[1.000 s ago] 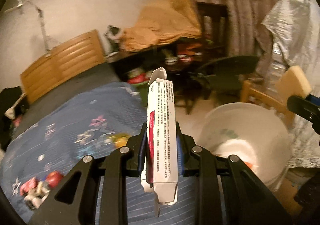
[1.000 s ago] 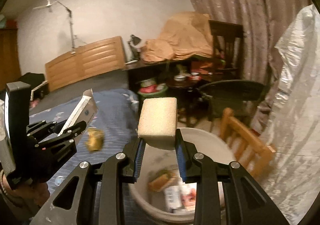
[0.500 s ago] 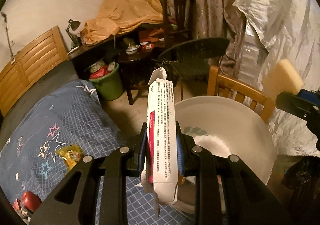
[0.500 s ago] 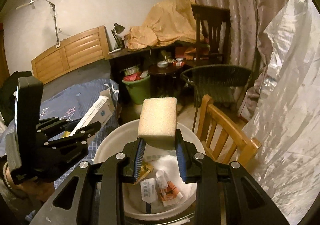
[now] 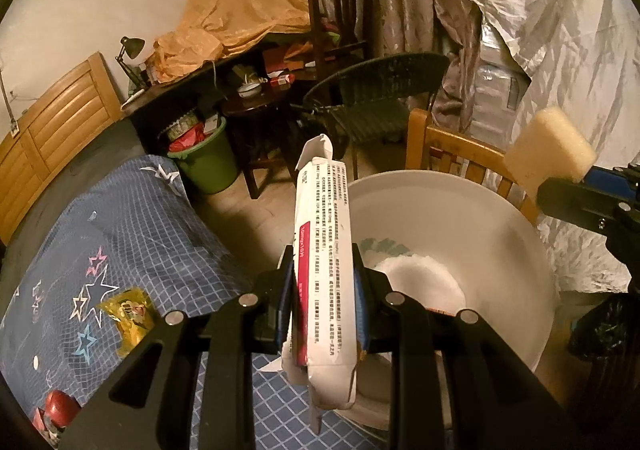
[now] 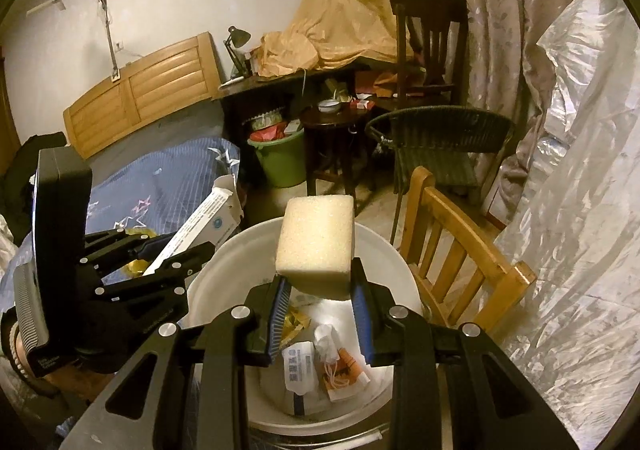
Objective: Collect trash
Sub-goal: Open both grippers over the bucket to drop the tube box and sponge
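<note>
Left gripper clamps our white carton, right gripper pinches a sponge; both hover over the near bucket, so next we release.

Bed: blue star-patterned bedspread.
On it: yellow wrapper, red item near the lower edge.
Floor: white bucket beside the bed.
</note>
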`<state>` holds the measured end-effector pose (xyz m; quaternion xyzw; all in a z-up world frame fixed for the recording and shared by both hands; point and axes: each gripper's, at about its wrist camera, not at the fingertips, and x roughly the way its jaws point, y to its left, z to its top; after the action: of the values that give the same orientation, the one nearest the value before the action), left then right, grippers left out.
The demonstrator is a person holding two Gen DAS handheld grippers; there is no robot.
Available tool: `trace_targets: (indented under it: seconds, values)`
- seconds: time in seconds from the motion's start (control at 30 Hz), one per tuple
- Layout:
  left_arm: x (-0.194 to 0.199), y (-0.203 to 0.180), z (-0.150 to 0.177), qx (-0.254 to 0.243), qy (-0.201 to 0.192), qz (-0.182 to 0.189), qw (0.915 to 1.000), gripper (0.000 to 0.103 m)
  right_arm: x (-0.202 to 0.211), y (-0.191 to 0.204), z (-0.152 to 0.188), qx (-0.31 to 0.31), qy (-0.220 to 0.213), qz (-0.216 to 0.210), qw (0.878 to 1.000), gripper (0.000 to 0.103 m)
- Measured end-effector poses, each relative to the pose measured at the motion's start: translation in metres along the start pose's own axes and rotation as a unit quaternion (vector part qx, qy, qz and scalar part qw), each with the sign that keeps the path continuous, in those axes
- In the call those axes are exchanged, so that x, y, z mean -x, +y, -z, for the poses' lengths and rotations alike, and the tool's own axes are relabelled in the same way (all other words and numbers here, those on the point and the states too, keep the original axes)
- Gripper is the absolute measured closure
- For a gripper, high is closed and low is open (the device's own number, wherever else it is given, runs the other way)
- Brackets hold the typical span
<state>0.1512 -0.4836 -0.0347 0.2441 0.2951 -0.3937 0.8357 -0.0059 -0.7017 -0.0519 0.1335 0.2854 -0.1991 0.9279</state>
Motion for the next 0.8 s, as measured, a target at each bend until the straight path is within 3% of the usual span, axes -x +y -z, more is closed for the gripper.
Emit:
trace_targets:
  seconds: [0.5, 0.57, 0.6, 0.63, 0.8]
  values:
    - [-0.016, -0.008, -0.001, -0.006, 0.015, 0.009, 0.9998, 0.077, -0.009, 0.0, -0.007, 0.01, 0.003, -0.008, 1.0, 0.072]
    - [-0.02, -0.007, -0.001, -0.006, 0.021, 0.012, 0.9997, 0.076, -0.013, -0.002, -0.009, 0.013, 0.005, -0.01, 1.0, 0.066]
    - [-0.022, -0.006, -0.001, -0.004, 0.026, 0.009, 0.9996, 0.065, -0.016, -0.003, -0.01, 0.011, 0.006, -0.005, 1.0, 0.053]
    - [-0.024, -0.005, -0.001, -0.001, 0.028, 0.005, 0.9996, 0.052, -0.016, -0.003, -0.011, 0.011, 0.004, -0.002, 1.0, 0.048]
    - [-0.024, -0.002, 0.001, 0.001, 0.026, -0.006, 0.9996, 0.047, -0.021, -0.008, -0.008, 0.003, 0.005, -0.004, 1.0, 0.046]
